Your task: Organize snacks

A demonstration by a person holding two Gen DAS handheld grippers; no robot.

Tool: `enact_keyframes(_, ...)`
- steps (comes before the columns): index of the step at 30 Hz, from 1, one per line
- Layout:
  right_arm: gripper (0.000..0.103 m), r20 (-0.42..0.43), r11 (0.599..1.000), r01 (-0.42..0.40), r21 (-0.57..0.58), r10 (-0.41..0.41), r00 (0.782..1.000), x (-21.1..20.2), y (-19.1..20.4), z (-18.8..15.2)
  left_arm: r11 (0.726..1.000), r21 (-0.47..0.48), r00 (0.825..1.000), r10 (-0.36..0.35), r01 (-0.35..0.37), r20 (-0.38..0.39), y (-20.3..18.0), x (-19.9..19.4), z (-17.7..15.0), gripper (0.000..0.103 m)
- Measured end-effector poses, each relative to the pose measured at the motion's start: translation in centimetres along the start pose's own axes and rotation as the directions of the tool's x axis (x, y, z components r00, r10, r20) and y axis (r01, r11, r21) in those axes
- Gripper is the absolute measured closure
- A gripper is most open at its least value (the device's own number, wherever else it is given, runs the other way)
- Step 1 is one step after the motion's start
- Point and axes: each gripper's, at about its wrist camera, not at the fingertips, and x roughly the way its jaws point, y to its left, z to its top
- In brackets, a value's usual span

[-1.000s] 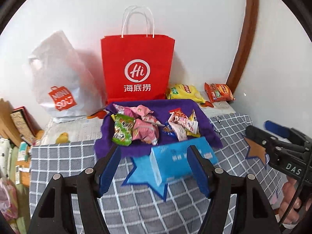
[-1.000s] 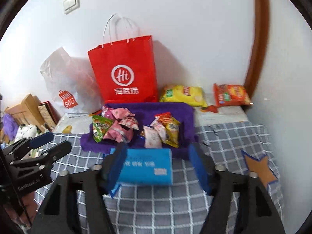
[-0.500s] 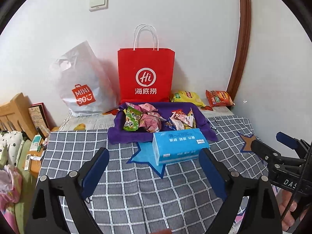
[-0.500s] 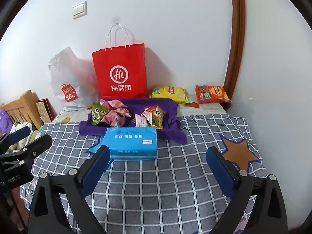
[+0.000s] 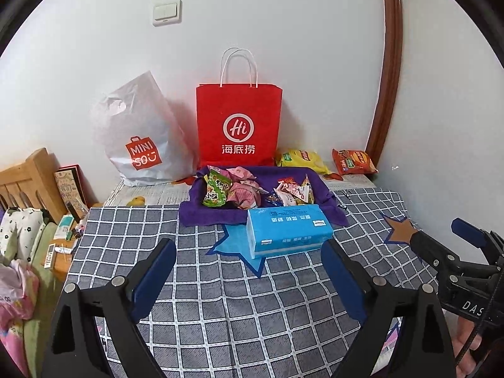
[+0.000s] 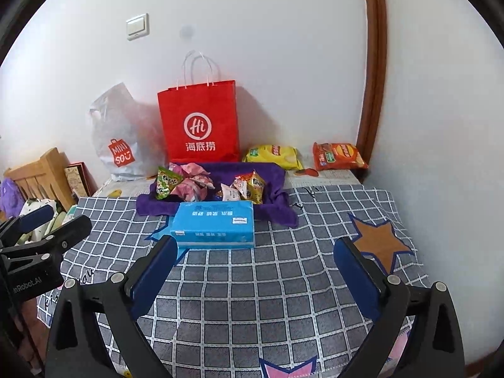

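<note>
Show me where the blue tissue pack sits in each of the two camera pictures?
Left wrist view: blue tissue pack right of centre, just beyond the open tool.
Right wrist view: the pack left of centre, above the tool's left finger.
Shared landmark: the red paper bag behind it.

blue tissue pack [image 5: 288, 231] on checked cloth [image 5: 220, 299], just before purple tray [image 5: 214, 217] of snacks [image 5: 252, 189]
</note>
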Motion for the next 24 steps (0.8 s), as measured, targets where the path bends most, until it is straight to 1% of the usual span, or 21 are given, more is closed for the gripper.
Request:
enact_keyframes(6,0.004,0.001,1.0,0.003,-0.018,-0.003,1.0,-0.23,-0.02,-0.33,1.0,-0.003,1.0,0.002,-0.002,0.0,-0.05,-0.13,-0.08,0.01)
enact_keyframes(24,0.004,0.0,1.0,-0.005,-0.014,0.005,1.0,-0.36,-0.01,-0.56,1.0,-0.015,1.0,0.0,0.0,-0.005,0.25,-0.12,-0.04,0.01)
